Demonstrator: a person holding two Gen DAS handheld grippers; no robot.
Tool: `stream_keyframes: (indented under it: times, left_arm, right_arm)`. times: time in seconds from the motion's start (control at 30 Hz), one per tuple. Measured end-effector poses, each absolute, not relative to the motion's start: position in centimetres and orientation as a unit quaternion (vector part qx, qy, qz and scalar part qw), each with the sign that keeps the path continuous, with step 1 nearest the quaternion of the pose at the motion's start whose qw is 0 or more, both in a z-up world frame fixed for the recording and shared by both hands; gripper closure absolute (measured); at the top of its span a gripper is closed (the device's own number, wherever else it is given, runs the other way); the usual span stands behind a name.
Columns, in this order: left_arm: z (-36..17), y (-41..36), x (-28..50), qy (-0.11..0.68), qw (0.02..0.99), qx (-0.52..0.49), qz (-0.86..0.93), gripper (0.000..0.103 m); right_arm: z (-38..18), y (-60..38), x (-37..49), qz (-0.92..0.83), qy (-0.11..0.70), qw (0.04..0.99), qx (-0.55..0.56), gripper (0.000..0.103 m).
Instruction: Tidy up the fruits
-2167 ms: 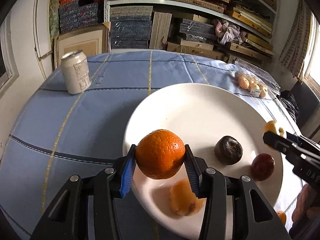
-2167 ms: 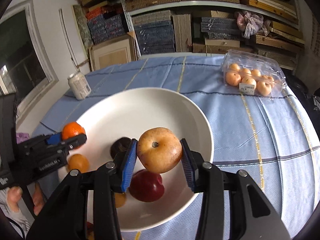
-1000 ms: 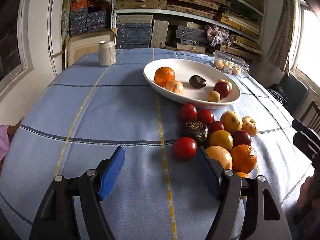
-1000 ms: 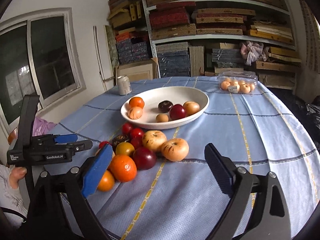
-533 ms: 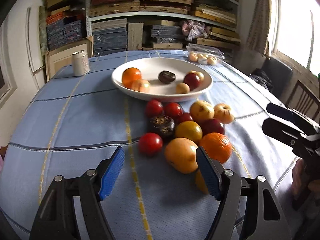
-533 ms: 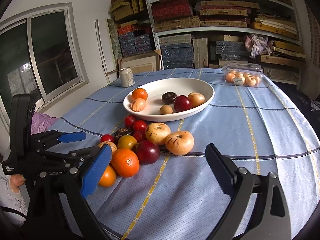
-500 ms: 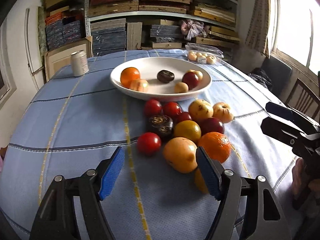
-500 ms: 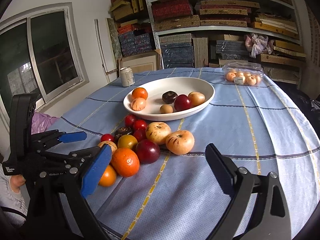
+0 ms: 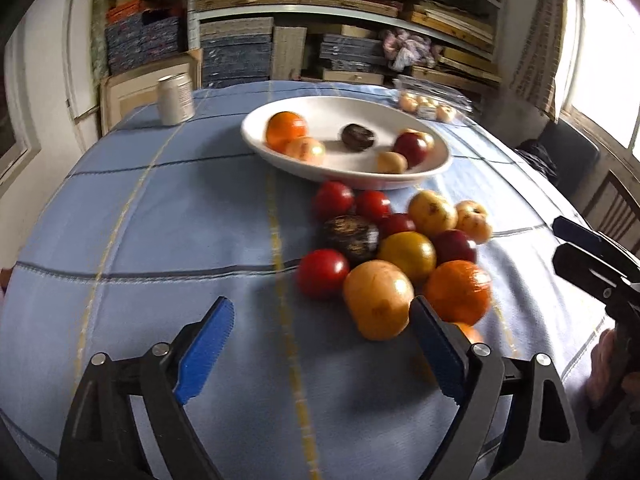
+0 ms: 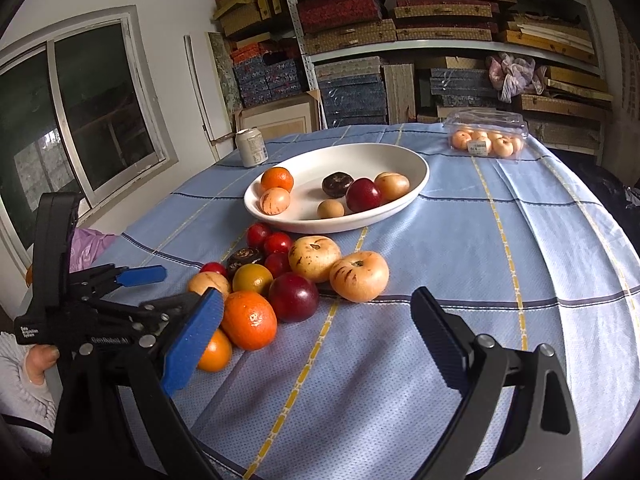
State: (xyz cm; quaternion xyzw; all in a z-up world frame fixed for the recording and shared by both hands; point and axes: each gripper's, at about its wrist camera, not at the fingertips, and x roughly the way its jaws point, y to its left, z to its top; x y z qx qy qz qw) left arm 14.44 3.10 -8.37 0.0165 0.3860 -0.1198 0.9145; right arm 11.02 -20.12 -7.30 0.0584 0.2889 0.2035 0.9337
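Looking from the left wrist, the left hand-held gripper point(image 9: 320, 344) hangs over the blue table point(image 9: 140, 220) with its jaws opening and nothing between them. Just ahead sits a pile of fruit, with a yellow-orange fruit point(image 9: 378, 300) closest, beside a red tomato point(image 9: 323, 274) and an orange point(image 9: 458, 292). Farther back, the white plate point(image 9: 436, 164) already holds six fruits. Seen from the right wrist, the right hand-held gripper point(image 10: 316, 328) is wide open and empty too, near a dark red plum point(image 10: 293, 297) and a striped peach-colored fruit point(image 10: 359, 276). It looks like the picking step: each one should next go down around one fruit, squeeze gently, and carry it to the plate without bumping the rest.
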Motion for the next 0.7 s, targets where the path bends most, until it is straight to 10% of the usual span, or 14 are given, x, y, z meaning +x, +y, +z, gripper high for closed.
stream_keyframes:
  times: [0.7]
  left_arm:
    - [-8.5, 2.1, 14.7, 0.386, 0.914, 0.035, -0.117, 0.014]
  right_arm:
    - [-7.4, -20.3, 11.1, 0.208, 0.292, 0.931, 0.063, 0.011]
